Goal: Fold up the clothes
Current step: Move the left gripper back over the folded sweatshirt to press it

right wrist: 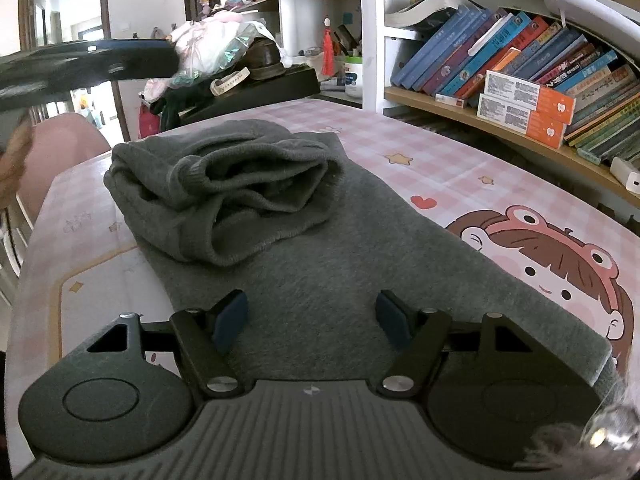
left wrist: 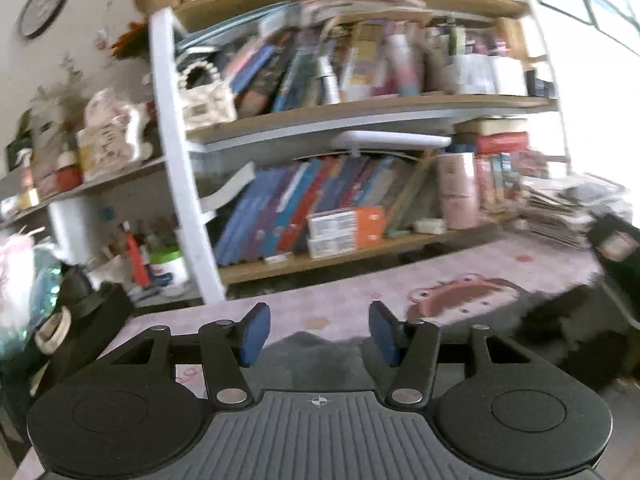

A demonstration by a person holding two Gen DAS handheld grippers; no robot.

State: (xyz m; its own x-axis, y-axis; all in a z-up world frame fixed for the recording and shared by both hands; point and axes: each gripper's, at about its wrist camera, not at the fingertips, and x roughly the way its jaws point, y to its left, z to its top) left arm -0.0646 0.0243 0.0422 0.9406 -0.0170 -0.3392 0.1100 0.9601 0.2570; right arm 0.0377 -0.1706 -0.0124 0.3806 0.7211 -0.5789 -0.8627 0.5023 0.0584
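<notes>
Both tools (left wrist: 316,334) (right wrist: 310,322) gape, seemingly above grey garment (right wrist: 304,240).

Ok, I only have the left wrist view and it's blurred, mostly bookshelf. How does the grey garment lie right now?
Observer: The grey garment lies flat along the pink checked tablecloth, with its far end bunched into a loose heap.
Operator: Is the right gripper holding any of it?
Observer: No. The right gripper is open above the flat part, with nothing between its pads.
Operator: And where is my left gripper from there?
Observer: The left gripper shows blurred at upper left, above the table's far corner, clear of the cloth.
</notes>
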